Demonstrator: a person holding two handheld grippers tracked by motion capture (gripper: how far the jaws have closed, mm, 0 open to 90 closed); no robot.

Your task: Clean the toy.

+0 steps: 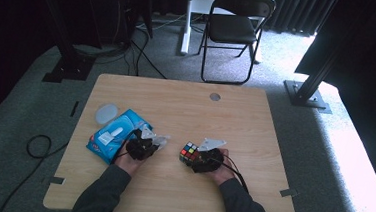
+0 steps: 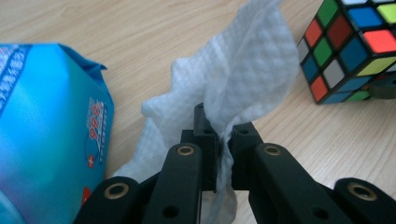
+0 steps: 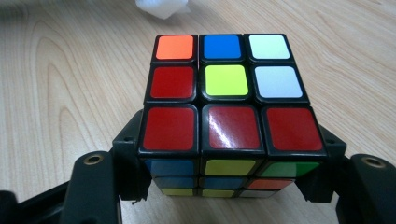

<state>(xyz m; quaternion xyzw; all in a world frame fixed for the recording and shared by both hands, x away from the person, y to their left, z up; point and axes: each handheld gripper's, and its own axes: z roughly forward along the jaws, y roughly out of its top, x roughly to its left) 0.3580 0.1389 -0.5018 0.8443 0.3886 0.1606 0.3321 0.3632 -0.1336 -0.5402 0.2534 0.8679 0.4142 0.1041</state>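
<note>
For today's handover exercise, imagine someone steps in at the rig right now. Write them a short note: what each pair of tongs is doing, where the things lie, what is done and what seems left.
Left tongs: shut on a white wet wipe, held just above the table.
Right tongs: shut on the Rubik's cube, gripping its lower layer from both sides, near the table top.
The blue wipe pack lies at the table's left, with a round translucent lid beside it.
Done: a wipe is out and the cube is held.
Left, probably: bring the wipe to the cube; they are still apart.
</note>
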